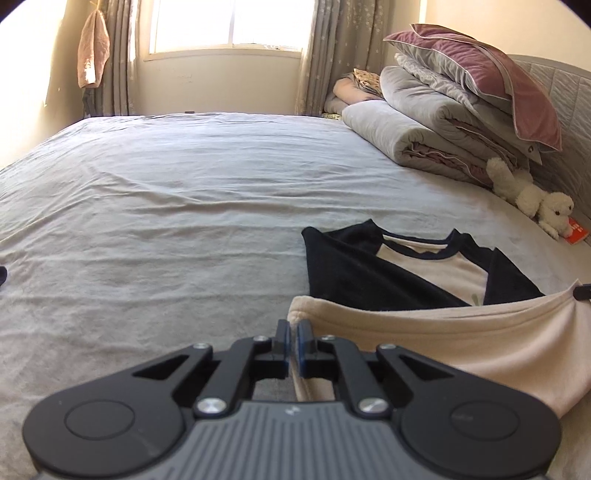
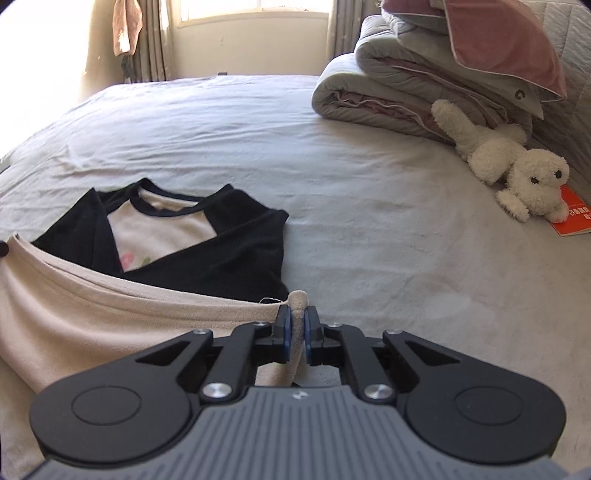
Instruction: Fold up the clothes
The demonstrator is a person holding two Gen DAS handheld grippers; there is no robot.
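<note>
1. Both grippers are pointed forward and downward over the bed (image 1: 147,221), low above the sheet, side by side. The near hem of the shirt (image 2: 166,236) is stretched between them.
2. The left gripper (image 1: 293,345) is held at the hem's left corner, the right gripper (image 2: 296,334) at its right corner. No hands are seen.
3. The bed is covered by a wrinkled pale grey sheet. The shirt, cream with black sleeves and neckband, is laid on the near part of the bed, sleeves folded in across the chest, the cream lower part raised toward the cameras.
4. Beyond the shirt, to its right at the headboard, folded quilts (image 1: 417,122) are stacked with a pink pillow (image 1: 491,74) on top. A white plush toy (image 2: 517,170) is laid against the quilts, its head partly over an orange book (image 2: 572,218).
5. Far behind the shirt, a bright window (image 1: 229,26) is flanked by curtains (image 1: 332,55), and a pink cloth (image 1: 92,55) is hung left of it.
6. The left jaws are pressed nearly together, with the thin cream hem corner pinched between the blue pads.
7. The right jaws are closed on a bunched cream hem corner, a nub of fabric being seen past the fingertips.
</note>
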